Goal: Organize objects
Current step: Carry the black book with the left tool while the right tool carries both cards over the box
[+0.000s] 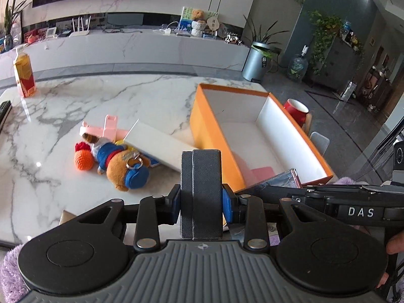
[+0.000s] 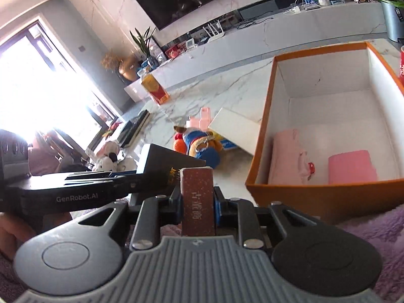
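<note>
White-veined marble table (image 1: 63,116), living room behind. Left tool (image 1: 201,194) grips dark grey box (image 1: 201,192), long axis upright, bottom centre. Right tool (image 2: 198,202) grips brown box (image 2: 198,199), upright, bottom centre. Orange box (image 2: 265,126) right.

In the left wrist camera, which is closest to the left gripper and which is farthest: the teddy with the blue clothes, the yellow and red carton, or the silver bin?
1. The teddy, lying on the marble table just ahead and left of the left gripper.
2. The yellow and red carton, standing at the table's far left edge.
3. The silver bin, on the floor beyond the table, to the right.
</note>
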Available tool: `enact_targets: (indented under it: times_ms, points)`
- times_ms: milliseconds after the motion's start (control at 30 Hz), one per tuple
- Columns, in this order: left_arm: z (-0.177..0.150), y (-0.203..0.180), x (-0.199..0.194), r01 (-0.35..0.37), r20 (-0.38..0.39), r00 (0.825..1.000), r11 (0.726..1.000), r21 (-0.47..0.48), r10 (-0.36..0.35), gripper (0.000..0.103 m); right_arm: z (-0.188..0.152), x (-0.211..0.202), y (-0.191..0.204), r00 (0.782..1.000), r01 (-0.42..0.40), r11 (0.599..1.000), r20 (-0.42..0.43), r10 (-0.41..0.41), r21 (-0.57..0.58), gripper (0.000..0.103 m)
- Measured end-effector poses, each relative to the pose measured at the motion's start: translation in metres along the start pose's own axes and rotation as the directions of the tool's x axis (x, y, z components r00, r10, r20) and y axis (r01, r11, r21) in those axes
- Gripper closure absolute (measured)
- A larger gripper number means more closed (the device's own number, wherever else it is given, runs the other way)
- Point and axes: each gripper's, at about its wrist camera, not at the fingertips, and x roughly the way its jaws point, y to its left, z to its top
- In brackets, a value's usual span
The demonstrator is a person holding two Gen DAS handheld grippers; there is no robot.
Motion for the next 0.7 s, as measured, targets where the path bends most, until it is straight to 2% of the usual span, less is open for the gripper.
enact_targets:
  times_ms: [133,267,400,533,700]
  points:
    - [0.023,-0.024,-0.001,0.05,0.04,0.998,0.999,0.01,-0.05,0.065,0.022,-0.034,-0.009,0.994,0.037,0.999,0.101,-0.039,0.026,0.079]
    - [0.045,-0.048,0.018,0.117,0.037,0.992,0.993,0.012,-0.118,0.065,0.043,-0.055,-0.029,0.978,0.113,0.991,0.168,-0.124,0.073,0.079]
    - [0.06,-0.064,0.057,0.163,-0.016,0.986,0.986,-0.027,-0.164,0.065,0.058,-0.062,-0.056,0.967,0.167,0.977,0.169,-0.189,0.132,0.079]
    - [0.065,-0.067,0.1,0.174,-0.09,0.979,0.979,-0.102,-0.183,0.065,0.068,-0.057,-0.08,0.959,0.217,0.963,0.147,-0.24,0.158,0.079]
    - [0.063,-0.064,0.136,0.127,-0.166,0.975,0.982,-0.14,-0.15,0.065,0.073,-0.049,-0.102,0.962,0.229,0.958,0.11,-0.25,0.172,0.079]
